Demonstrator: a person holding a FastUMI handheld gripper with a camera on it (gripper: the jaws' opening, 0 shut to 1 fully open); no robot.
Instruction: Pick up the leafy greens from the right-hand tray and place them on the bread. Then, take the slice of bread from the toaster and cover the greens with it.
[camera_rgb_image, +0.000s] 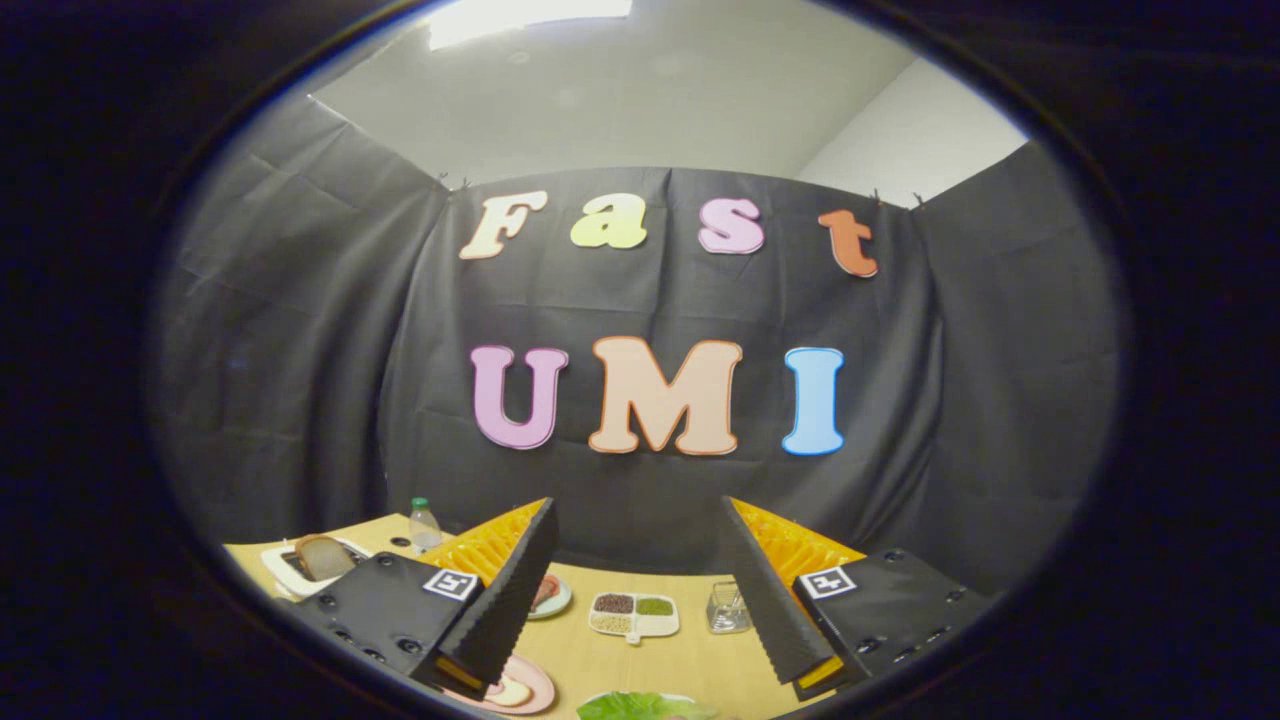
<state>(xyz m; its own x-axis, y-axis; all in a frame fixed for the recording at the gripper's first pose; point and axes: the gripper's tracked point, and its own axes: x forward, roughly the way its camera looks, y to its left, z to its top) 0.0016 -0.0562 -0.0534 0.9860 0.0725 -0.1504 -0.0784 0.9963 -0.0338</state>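
At the far left of the table (690, 650), a slice of bread (322, 556) is seen standing in the toaster (290, 570), with a small bottle (424, 526) just beside it toward the wall. Further along, a pink plate (530, 685) is being partly hidden by the left finger, and something pale, possibly the base bread, is lying on it; it cannot be told for certain. The gripper (640, 600) is being held high over the table with its fingers spread wide and nothing between them. Beyond the fingers, a small saucer (552, 596), a divided dish (634, 614) and a clear glass (728, 608) are ranged. The leafy greens (640, 707) are lying close below, between the fingers. They are judged to be light, limp and easily torn, so a gentle pinch is being called for at the thicker bunched middle rather than a thin edge.
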